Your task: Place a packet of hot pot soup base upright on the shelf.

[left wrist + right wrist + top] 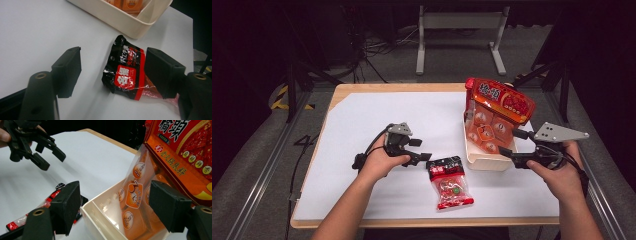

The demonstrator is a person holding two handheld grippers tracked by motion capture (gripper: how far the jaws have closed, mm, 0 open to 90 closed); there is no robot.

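While the high view looks down on the bench [362,130], the left gripper [418,150] rests low on the white surface with its jaws spread apart and nothing between them, pointing toward the small red-and-black snack packet [450,182]. That packet lies flat on the bench, just beside the left gripper's tips and near the front corner of the cream box [484,161]. A large orange bag [497,112] stands upright in the box, its top leaning out over the rim. The right gripper [514,145] is held at the box's right side, jaws parted, reaching toward the lower part of the orange bag; whether a jaw touches the bag is hard to judge from here.

From the left gripper view, the two black jaws stand wide apart and grasp nothing. The snack packet [126,71] lies on the white surface between them, closer to the right-hand jaw, which covers part of its clear end. The cream box [125,21] sits beyond it, close to the packet's black top edge.

From the right gripper view, the jaws are likewise released. Between them are the box's near corner [100,215] and the orange bag [155,185] standing inside it. The snack packet [51,197] peeks out behind the left-hand jaw, and the left gripper [50,158] hovers farther off, open.
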